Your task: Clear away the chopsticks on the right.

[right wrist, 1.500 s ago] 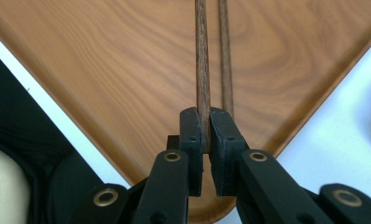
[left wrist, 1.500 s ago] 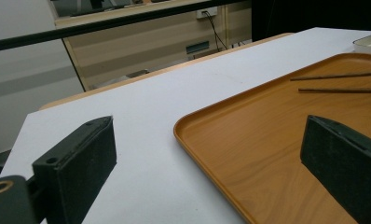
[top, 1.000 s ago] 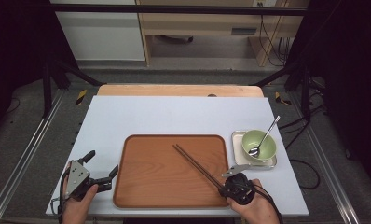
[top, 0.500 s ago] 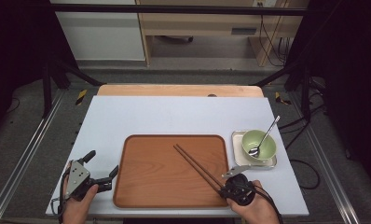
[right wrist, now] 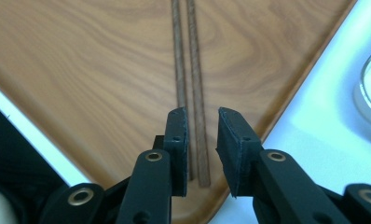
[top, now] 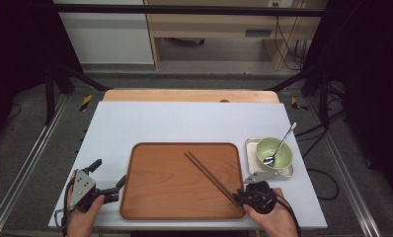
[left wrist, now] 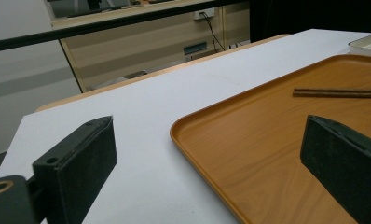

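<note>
Hovered over the chopsticks on the tray: right gripper, jaws slightly parted, gripping nothing. Near ends partly hidden. Beside the tray's left edge: left gripper, wide open, empty.

We hold our left gripper low near the front left of the table, with its jaws wide apart. Our right gripper points down and forward, its jaws only a little apart. Both our hands come in from the bottom.

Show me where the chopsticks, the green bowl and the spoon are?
chopsticks [top: 212, 175], high view, middle of the pair on the tray.
green bowl [top: 263, 147], high view, its left inner wall.
spoon [top: 284, 140], high view, mid-handle.
</note>
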{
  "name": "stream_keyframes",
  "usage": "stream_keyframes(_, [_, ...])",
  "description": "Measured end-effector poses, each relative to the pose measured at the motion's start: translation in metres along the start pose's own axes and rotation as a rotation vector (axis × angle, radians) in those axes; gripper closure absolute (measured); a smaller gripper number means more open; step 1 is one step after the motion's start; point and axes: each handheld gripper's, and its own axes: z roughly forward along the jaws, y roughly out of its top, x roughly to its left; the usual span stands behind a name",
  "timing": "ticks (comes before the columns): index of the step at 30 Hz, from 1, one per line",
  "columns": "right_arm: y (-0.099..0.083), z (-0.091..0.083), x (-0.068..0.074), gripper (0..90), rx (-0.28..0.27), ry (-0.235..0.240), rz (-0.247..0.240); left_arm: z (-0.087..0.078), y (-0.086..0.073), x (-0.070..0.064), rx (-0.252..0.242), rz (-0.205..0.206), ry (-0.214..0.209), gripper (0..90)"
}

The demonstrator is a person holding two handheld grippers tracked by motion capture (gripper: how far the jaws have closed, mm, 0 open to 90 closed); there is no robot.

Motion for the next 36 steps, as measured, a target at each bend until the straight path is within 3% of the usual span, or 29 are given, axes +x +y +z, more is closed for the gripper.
stream_keyframes(5, [0.002, 0.003, -0.004, 68.1, -0.066, -0.023, -0.03, 0.0, 0.0, 0.0, 0.0, -0.003, -0.006, 3.2])
stream_keyframes(9, [0.004, 0.004, -0.006, 63.3, -0.123, -0.017, -0.001, 0.0, 0.0, 0.001, 0.001, -0.002, -0.007, 3.2])
stream_keyframes(15, [0.0, 0.007, -0.009, 50.1, -0.205, -0.015, 0.003, 0.0, 0.003, -0.001, 0.004, 0.003, -0.02, 3.2])
stream_keyframes(18, [-0.002, 0.007, -0.009, 42.0, -0.241, -0.006, 0.009, 0.001, 0.005, -0.002, 0.013, 0.006, -0.039, 2.9])
stream_keyframes(22, [-0.003, 0.003, -0.01, 28.2, -0.313, -0.032, 0.006, 0.002, 0.008, -0.005, 0.028, 0.014, -0.064, 3.0])
stream_keyframes(28, [-0.008, 0.001, -0.012, 13.6, -0.372, -0.053, -0.011, 0.005, 0.016, -0.014, 0.055, 0.046, -0.12, 3.2])
stream_keyframes(36, [-0.014, -0.011, -0.016, 8.7, -0.44, -0.078, -0.014, 0.006, 0.036, -0.026, 0.071, 0.022, -0.181, 6.9])
